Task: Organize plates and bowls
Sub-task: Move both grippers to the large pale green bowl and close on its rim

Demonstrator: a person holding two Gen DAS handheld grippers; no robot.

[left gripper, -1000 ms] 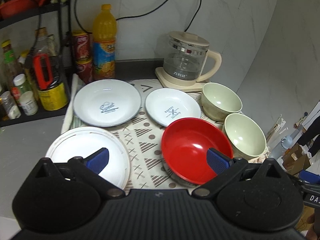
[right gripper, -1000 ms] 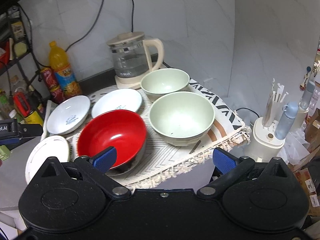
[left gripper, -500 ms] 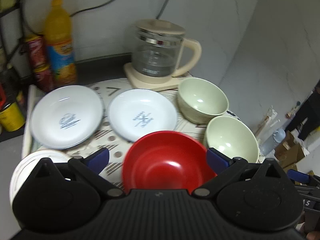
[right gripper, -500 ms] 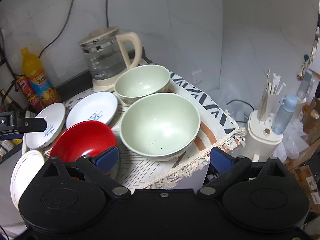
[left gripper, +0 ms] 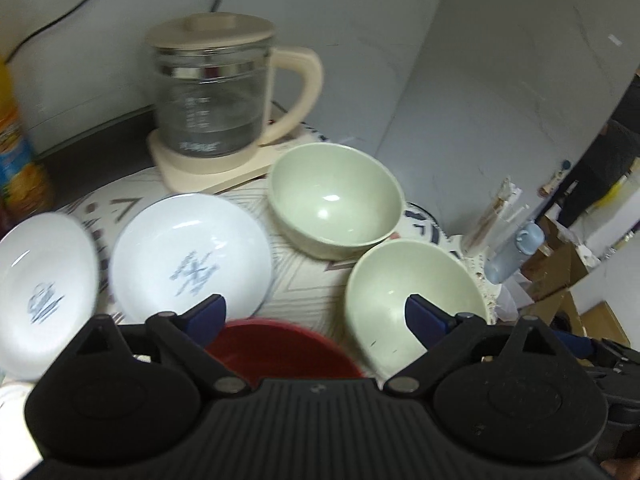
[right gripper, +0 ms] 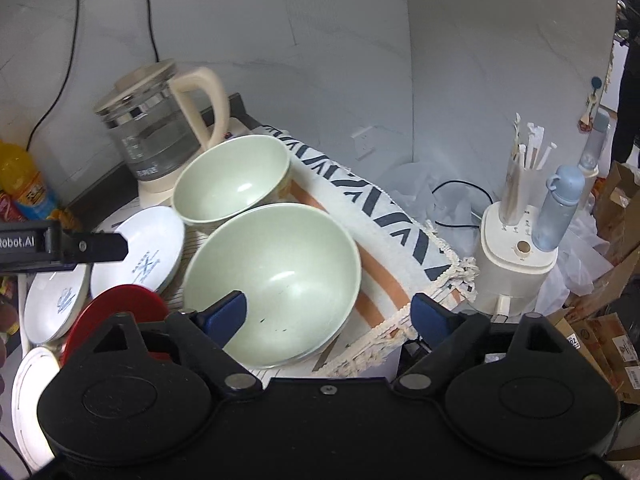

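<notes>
Two pale green bowls sit on a patterned mat: a near one and a far one. A red bowl lies left of the near green bowl. Two white plates with blue print lie left, and a plain white plate at the front left. My left gripper is open and empty above the red bowl. My right gripper is open and empty, over the near green bowl's right rim.
A glass kettle stands on its base at the back. An orange drink bottle stands at the far left. A white appliance with straws and a blue bottle stands right of the mat's fringed edge. Cardboard boxes lie lower right.
Both grippers have moved right and forward. The left one now looks toward the green bowls; the right one is closer over the near green bowl. Both stay open.
</notes>
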